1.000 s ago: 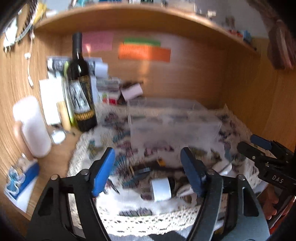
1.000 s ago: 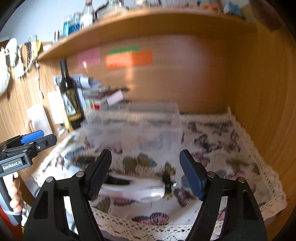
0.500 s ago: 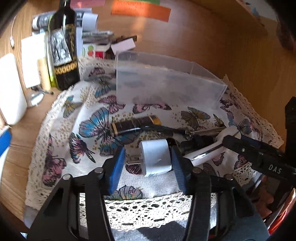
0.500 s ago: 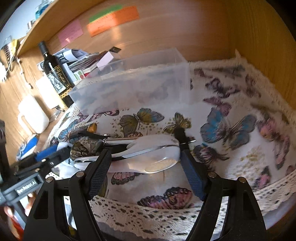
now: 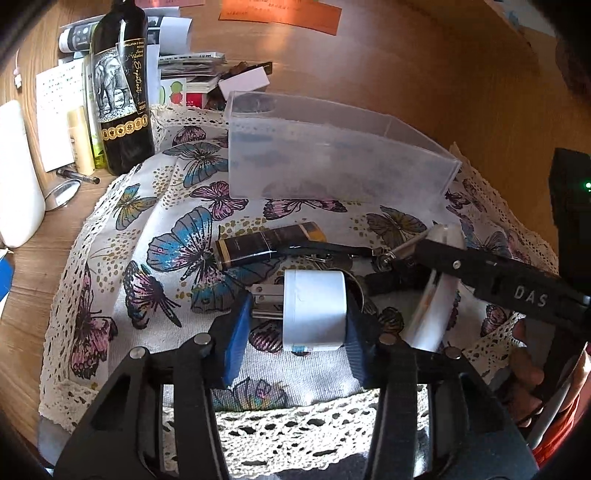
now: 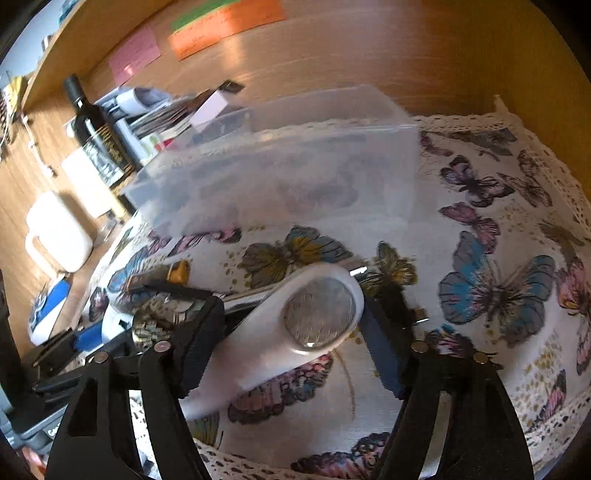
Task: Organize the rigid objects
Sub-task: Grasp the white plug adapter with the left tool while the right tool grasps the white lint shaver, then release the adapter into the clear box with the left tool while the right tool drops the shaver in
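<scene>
Wooden desk walls close in a nook whose surface carries a white lace-edged cloth printed with butterflies [image 5: 173, 236]. Near the cloth's front edge, the left gripper [image 5: 295, 325] pinches a white plastic plug adapter [image 5: 314, 310] between its blue pads, prongs pointing left, probably so it can be lifted flat into the box behind. Just beside it, the right gripper [image 6: 291, 332] has its jaws around the head of a white plastic handheld magnifier [image 6: 295, 321]; both pads look to touch the rim, though blur leaves the grip uncertain. The word "DAS" is readable on the right gripper's black arm in the left view. Between these and the box lie a dark rectangular lighter with a gold end [image 5: 269, 243] and a bunch of metal keys [image 5: 332, 262], waiting their turn, I judge. Further back, toward the cloth's rear edge, stands a frosted clear plastic storage box [image 5: 332, 162], apparently without contents. Off the cloth's rear left corner stands a dark wine bottle with an elephant label [image 5: 122, 88], dated 2020; orange paper notes [image 5: 280, 14] on the back wall are too small to read.
</scene>
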### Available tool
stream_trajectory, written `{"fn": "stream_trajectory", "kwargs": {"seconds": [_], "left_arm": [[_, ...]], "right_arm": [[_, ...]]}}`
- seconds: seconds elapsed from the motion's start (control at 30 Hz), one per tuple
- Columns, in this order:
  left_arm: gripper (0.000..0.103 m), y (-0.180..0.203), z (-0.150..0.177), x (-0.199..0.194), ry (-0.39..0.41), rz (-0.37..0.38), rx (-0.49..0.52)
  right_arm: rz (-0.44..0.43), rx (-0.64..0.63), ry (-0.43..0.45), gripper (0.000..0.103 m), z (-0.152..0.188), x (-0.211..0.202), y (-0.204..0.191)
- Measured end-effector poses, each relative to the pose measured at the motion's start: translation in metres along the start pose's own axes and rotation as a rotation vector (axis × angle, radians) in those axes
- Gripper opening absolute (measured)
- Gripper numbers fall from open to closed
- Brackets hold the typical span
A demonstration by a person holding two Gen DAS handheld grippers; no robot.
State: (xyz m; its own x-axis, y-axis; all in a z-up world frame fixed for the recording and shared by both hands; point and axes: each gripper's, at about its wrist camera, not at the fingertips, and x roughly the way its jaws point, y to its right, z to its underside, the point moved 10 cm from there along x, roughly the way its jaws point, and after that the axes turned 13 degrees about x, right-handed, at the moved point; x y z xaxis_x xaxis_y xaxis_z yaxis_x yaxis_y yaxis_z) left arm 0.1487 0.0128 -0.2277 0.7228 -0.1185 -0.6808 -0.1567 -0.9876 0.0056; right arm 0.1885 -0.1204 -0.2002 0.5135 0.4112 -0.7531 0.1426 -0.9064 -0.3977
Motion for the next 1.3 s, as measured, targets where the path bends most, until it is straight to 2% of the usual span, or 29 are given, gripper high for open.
{"fn": "stream_trajectory", "kwargs": {"seconds": [0.2, 0.27, 0.33, 0.47, 0.53, 0.6, 0.77, 0.83, 0.97, 1.3], "left_arm": [[0.046, -0.008, 0.000, -0.009, 0.021, -0.017, -0.003], [0.046, -0.009, 0.000, -0.014, 0.033, -0.024, 0.006], [0.046, -0.010, -0.001, -0.018, 0.045, -0.028, 0.014], [0.046, -0.011, -0.003, -0.024, 0.064, -0.029, 0.018], [0.046, -0.011, -0.003, -0.027, 0.071, -0.030, 0.019], [0.046, -0.011, -0.002, -0.028, 0.075, -0.032, 0.018], [0.046, -0.011, -0.004, -0.030, 0.078, -0.032, 0.021], [0.046, -0.010, -0.005, -0.032, 0.079, -0.032, 0.028], [0.046, -0.010, -0.011, -0.037, 0.090, -0.040, 0.040], [0.046, -0.019, -0.058, -0.057, 0.153, -0.057, 0.041]], "right_arm": [[-0.006, -0.002, -0.010, 0.068, 0.000, -0.003, 0.006], [0.024, -0.023, 0.008, 0.065, -0.001, -0.007, 0.010], [0.071, -0.105, 0.028, 0.060, -0.001, -0.009, 0.010], [0.134, -0.260, -0.014, 0.045, 0.002, -0.005, 0.009], [0.175, -0.308, -0.032, 0.043, 0.004, -0.004, 0.011], [0.190, -0.294, -0.048, 0.044, 0.007, -0.004, 0.016], [0.153, -0.213, -0.045, 0.045, 0.019, -0.009, 0.027], [0.154, -0.209, -0.024, 0.037, 0.021, -0.012, 0.026], [0.156, -0.197, 0.001, 0.037, 0.018, -0.016, 0.025], [0.072, -0.146, 0.183, 0.037, -0.035, -0.063, 0.017]]}}
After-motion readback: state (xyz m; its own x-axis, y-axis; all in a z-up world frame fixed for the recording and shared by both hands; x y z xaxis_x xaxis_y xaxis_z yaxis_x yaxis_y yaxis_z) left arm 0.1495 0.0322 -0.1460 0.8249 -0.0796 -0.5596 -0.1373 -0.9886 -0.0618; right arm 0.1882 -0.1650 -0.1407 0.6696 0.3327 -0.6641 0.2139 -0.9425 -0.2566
